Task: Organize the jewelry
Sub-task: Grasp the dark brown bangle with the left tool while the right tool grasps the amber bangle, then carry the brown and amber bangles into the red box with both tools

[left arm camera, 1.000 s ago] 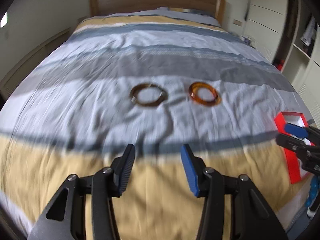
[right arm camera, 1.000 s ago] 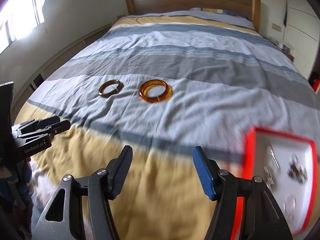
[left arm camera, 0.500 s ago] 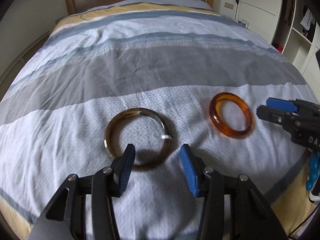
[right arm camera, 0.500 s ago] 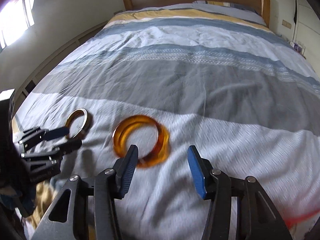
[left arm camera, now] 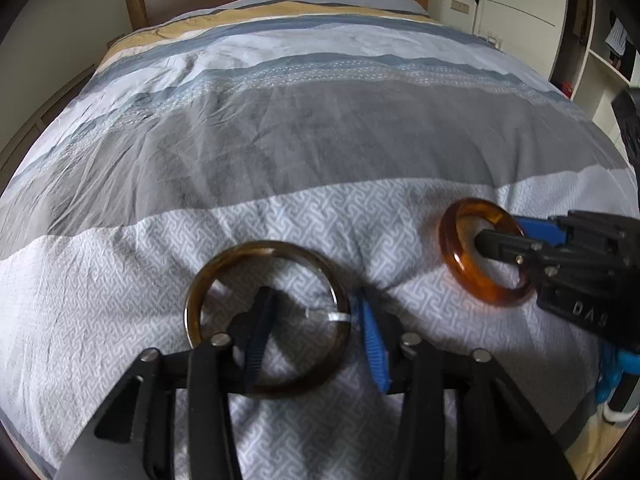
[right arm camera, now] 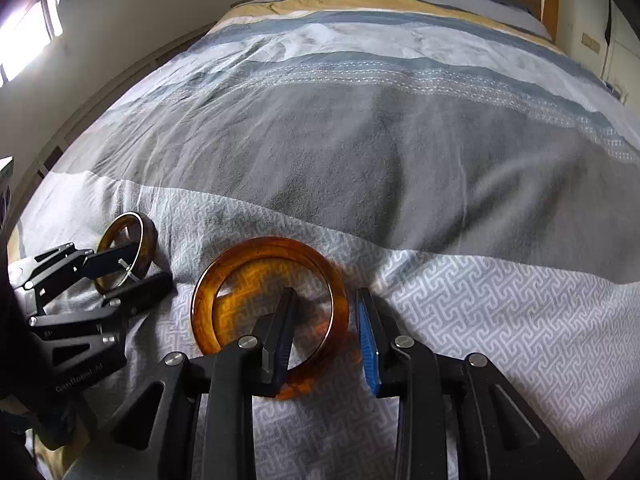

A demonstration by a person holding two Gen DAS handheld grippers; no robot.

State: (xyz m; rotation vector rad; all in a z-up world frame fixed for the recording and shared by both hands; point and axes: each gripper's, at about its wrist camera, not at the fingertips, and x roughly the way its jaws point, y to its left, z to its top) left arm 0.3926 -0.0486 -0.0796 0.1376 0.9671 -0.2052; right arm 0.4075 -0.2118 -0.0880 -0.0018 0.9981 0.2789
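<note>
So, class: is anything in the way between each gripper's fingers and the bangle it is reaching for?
Nothing visible. The left gripper straddles the dark bangle's rim, one finger inside the ring and one outside. The right gripper straddles the amber bangle likewise. Only the bedspread lies beneath.
</note>
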